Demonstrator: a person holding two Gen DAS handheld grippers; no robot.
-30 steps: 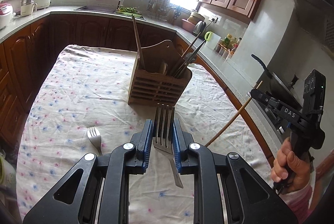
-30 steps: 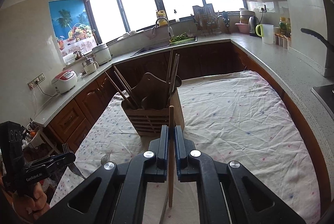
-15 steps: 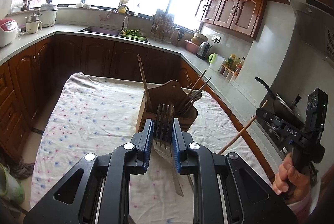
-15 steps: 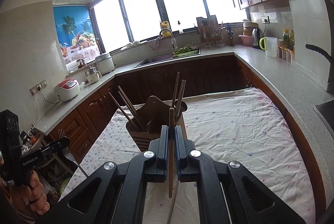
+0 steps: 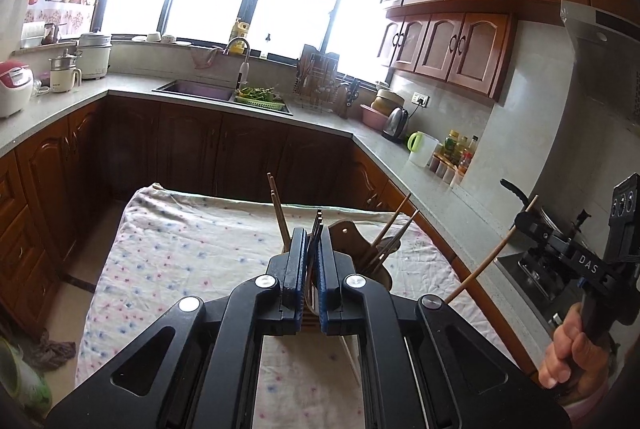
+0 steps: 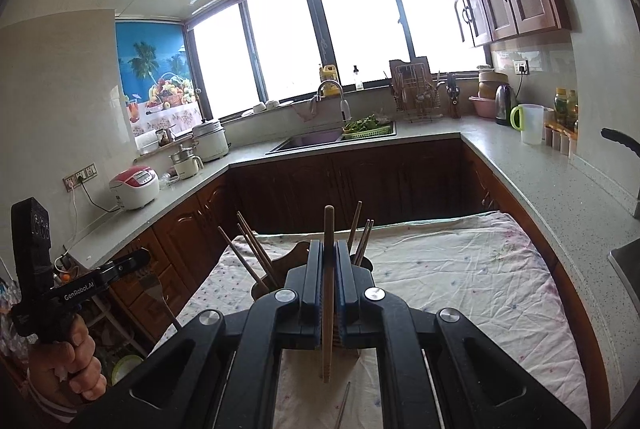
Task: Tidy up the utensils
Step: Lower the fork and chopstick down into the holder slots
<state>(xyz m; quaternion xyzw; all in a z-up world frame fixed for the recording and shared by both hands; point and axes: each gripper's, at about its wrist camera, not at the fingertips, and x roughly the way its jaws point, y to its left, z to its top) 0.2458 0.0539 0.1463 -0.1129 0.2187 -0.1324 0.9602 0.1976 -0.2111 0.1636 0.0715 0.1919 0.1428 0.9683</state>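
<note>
Above the wooden holder (image 5: 352, 241), my left jaws have just closed tight on the fork (image 5: 316, 229), my right jaws clamp a chopstick (image 6: 328, 293); both now lifted, ready for dropping in.

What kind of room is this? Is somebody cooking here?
A home kitchen, it looks like: there's a sink with a tap under the windows, a rice cooker and kettle on the counter, and wooden cupboards. Nobody's cooking.

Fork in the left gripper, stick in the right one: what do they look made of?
Fork: likely steel, its thin grey tines catching the light above the left gripper. Chopstick: seemingly wood or bamboo, matte tan and straight, clamped in the right gripper.
</note>
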